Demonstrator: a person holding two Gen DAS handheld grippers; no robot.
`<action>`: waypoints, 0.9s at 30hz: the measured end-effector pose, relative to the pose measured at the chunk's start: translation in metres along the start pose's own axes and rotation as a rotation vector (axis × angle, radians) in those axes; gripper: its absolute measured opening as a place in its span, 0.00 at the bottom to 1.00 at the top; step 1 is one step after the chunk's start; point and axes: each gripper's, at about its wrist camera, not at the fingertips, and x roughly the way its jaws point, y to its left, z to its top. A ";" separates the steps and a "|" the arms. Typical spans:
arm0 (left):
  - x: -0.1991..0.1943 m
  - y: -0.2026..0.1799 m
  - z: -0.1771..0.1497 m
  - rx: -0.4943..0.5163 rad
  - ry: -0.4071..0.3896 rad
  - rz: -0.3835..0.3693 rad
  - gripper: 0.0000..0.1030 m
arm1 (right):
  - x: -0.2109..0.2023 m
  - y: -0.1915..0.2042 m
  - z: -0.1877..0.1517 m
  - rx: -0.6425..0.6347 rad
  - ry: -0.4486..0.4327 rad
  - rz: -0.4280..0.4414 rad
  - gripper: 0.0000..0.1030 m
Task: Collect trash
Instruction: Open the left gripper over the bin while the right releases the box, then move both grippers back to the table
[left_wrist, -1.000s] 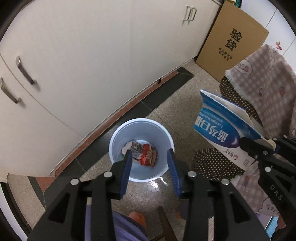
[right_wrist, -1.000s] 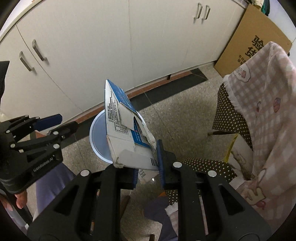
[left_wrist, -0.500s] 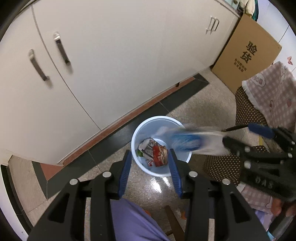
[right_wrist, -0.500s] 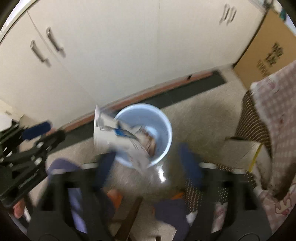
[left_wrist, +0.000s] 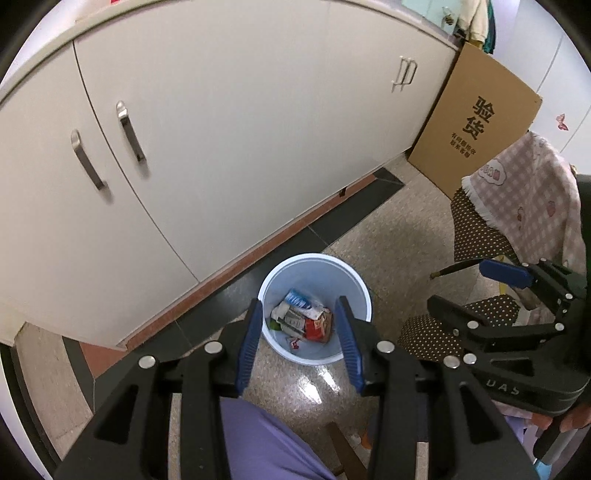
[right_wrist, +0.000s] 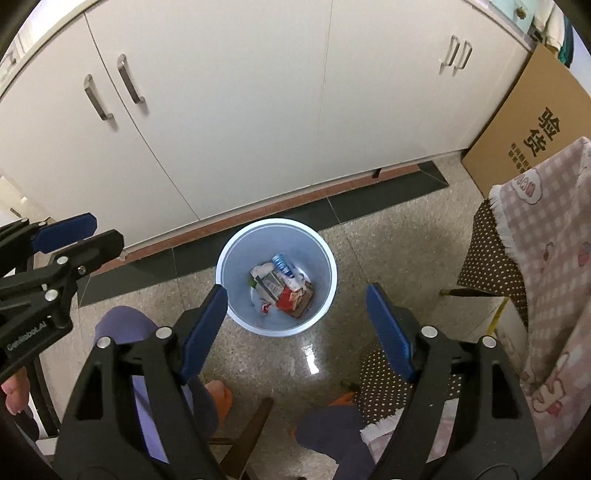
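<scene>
A pale blue bin (left_wrist: 317, 271) stands on the speckled floor in front of white cabinets. Inside lie a blue-and-white carton (left_wrist: 297, 300), a red carton (left_wrist: 318, 325) and other wrappers. My left gripper (left_wrist: 297, 304) hangs high above the bin, its blue pads apart with nothing between them. In the right wrist view the bin (right_wrist: 274, 236) holds the same blue-and-white carton (right_wrist: 283, 264). My right gripper (right_wrist: 296, 288) is wide open above it and holds nothing. Each gripper shows in the other's view: the right gripper (left_wrist: 458, 282) and the left gripper (right_wrist: 105, 229).
White cabinet doors (left_wrist: 221, 147) run behind the bin. A cardboard box (left_wrist: 476, 125) leans at the right. A chair with a pink checked cloth (left_wrist: 524, 195) and a dotted cushion (left_wrist: 436, 332) stands close on the right. The person's purple trouser leg (left_wrist: 258, 435) is below.
The right gripper opened and let go of the blue-and-white carton, which dropped into the bin. Both views have pulled back, so the bin looks smaller.
</scene>
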 end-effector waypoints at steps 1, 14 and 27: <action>-0.004 -0.002 0.000 0.004 -0.009 -0.004 0.39 | -0.004 -0.001 0.000 0.001 -0.007 -0.001 0.74; -0.059 -0.030 0.011 0.064 -0.145 -0.015 0.39 | -0.079 -0.022 -0.004 0.033 -0.175 -0.020 0.74; -0.122 -0.096 0.031 0.143 -0.309 -0.078 0.40 | -0.173 -0.078 -0.024 0.167 -0.420 -0.114 0.74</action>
